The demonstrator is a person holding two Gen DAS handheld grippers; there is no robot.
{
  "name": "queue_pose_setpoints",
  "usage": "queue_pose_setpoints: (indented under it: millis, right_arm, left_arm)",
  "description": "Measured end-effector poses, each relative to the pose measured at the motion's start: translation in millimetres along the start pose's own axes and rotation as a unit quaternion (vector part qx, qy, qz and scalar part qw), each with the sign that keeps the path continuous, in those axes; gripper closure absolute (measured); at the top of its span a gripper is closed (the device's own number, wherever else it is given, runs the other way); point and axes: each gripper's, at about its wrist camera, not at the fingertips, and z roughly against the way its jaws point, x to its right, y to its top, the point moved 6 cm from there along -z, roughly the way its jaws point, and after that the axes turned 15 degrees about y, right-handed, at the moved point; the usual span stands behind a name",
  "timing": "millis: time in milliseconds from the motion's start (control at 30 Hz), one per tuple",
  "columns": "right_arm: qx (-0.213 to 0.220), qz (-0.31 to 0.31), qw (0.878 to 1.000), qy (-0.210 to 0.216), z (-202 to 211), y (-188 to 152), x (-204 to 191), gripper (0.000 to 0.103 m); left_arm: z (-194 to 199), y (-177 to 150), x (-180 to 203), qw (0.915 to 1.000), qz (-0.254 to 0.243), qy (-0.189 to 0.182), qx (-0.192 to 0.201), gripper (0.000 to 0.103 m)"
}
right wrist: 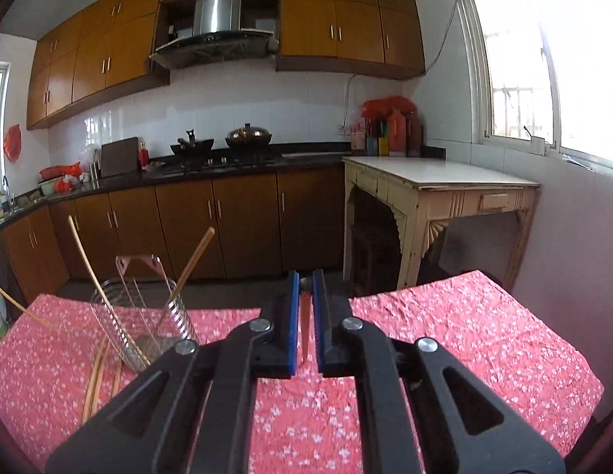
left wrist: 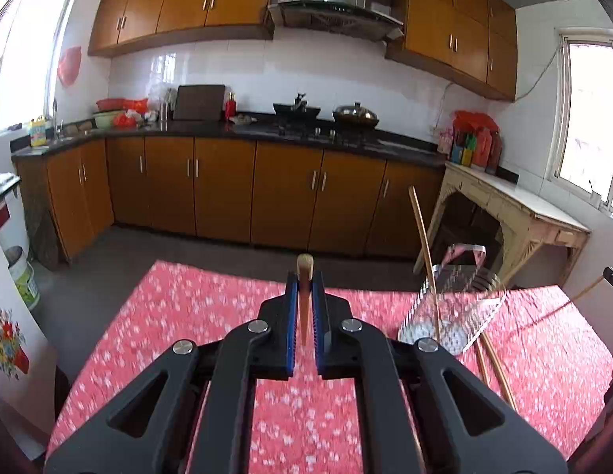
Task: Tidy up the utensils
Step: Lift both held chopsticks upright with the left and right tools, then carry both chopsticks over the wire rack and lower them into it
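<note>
My left gripper [left wrist: 305,276] is shut on a light wooden chopstick [left wrist: 304,296] that runs lengthwise between its blue pads, blunt end forward, above the red floral tablecloth [left wrist: 187,316]. My right gripper [right wrist: 305,276] is shut on a darker reddish chopstick [right wrist: 304,324] held the same way. A wire utensil holder [left wrist: 452,308] stands on the table to the right of the left gripper, with a chopstick [left wrist: 423,245] leaning in it. In the right wrist view the holder [right wrist: 144,316] stands to the left with two chopsticks [right wrist: 187,272] in it.
Loose chopsticks lie on the cloth beside the holder [left wrist: 496,371] [right wrist: 97,379]. Beyond the table's far edge is grey floor [left wrist: 108,260], then brown kitchen cabinets [left wrist: 227,189]. A cream side table [right wrist: 440,181] stands at the right by the window.
</note>
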Motion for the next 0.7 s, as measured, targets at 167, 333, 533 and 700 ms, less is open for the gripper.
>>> queue_pose_setpoints:
  millis: [167,333,533,700]
  right_arm:
    - [0.005,-0.012,1.000,0.012,0.4,18.4,3.9,0.095]
    - [0.009,-0.011,1.000,0.026,8.9,28.3,-1.4,0.095]
    - [0.008,-0.023,0.998,0.055,19.8,38.7,-8.4,0.095]
    - [0.020,-0.028,0.996,0.081,40.0,61.9,-17.3,0.095]
  left_arm:
    - [1.9,19.2,6.5,0.9999,0.002,-0.003,0.012,0.096]
    - [6.2,26.6,18.0,0.9997,-0.005,-0.010,0.023,0.096]
    - [16.1,33.6,30.4,0.9992,-0.007,-0.024,0.032,0.096]
    - [32.8,50.8,39.3,0.9979,-0.001,-0.041,0.049,0.096]
